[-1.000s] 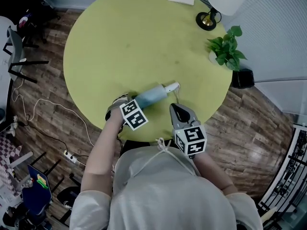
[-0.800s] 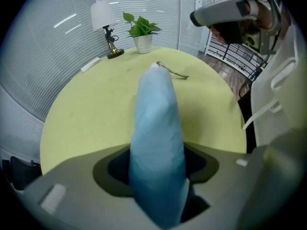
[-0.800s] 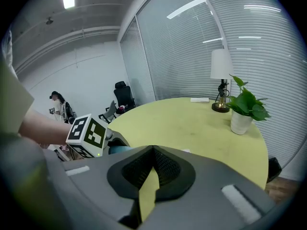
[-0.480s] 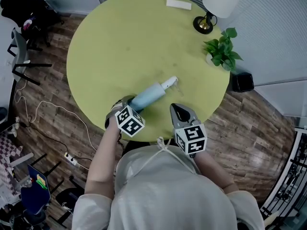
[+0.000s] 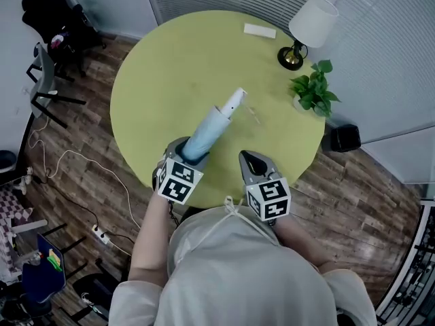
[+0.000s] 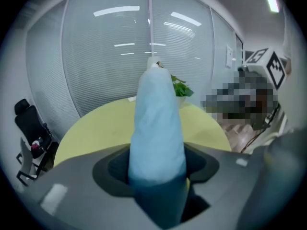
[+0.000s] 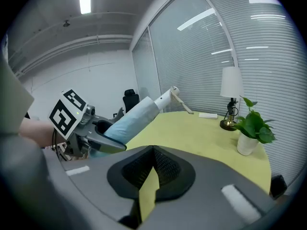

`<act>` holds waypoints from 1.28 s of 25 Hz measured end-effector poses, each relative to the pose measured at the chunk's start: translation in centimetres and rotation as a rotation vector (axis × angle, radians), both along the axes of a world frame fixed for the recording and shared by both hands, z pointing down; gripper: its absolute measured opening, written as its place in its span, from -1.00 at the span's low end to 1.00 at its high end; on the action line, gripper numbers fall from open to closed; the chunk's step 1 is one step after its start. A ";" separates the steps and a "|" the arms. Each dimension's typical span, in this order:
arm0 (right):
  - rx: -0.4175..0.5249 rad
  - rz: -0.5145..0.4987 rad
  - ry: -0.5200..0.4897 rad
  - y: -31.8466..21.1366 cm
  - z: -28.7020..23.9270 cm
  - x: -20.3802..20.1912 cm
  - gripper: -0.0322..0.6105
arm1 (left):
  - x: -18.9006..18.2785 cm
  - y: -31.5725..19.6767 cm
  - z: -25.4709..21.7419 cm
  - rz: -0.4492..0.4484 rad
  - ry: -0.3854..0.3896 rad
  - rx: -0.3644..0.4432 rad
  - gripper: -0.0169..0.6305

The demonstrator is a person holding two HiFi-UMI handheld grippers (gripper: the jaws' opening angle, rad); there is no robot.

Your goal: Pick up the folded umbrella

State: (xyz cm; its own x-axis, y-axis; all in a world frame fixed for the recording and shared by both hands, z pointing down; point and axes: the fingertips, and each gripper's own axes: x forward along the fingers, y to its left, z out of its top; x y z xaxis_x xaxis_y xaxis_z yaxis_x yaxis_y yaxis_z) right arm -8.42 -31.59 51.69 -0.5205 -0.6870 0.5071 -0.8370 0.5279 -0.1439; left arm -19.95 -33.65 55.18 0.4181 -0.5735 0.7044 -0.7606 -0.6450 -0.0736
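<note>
The folded umbrella [image 5: 209, 129] is light blue with a white handle end and a thin wrist strap. My left gripper [image 5: 187, 152] is shut on its lower end and holds it off the round yellow-green table [image 5: 163, 66], handle end pointing up and away. In the left gripper view the umbrella [image 6: 156, 123] fills the space between the jaws of the left gripper [image 6: 157, 167]. The right gripper view shows the umbrella [image 7: 133, 115] slanting up from the left gripper [image 7: 98, 134]. My right gripper [image 5: 253, 163] hovers beside it over the table's near edge, shut and empty [image 7: 152, 152].
A white-shaded lamp [image 5: 307, 27], a potted plant [image 5: 312, 92] and a flat white item [image 5: 260, 30] sit at the table's far right. A black bin [image 5: 345, 137] stands on the wood floor. Chairs [image 5: 46, 80] and a power strip [image 5: 102, 235] with cables lie to the left.
My left gripper has risen with the umbrella, lifting it off the table and swinging its handle end up and away. The right gripper has risen slightly.
</note>
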 end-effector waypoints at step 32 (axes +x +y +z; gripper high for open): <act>0.220 -0.022 -0.034 -3.7 -6.5 -2.5 -0.90 | -5.6 -2.2 -14.0 -0.396 0.428 0.474 -0.08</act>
State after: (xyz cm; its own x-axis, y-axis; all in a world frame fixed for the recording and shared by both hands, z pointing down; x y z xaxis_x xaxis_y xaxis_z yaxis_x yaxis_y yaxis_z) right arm -10.97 -35.32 45.22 -0.5509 -0.7672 0.3285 -0.8214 0.5680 -0.0511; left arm -25.57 -35.83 41.18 0.2991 -0.9395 0.1670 -0.9539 -0.2897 0.0788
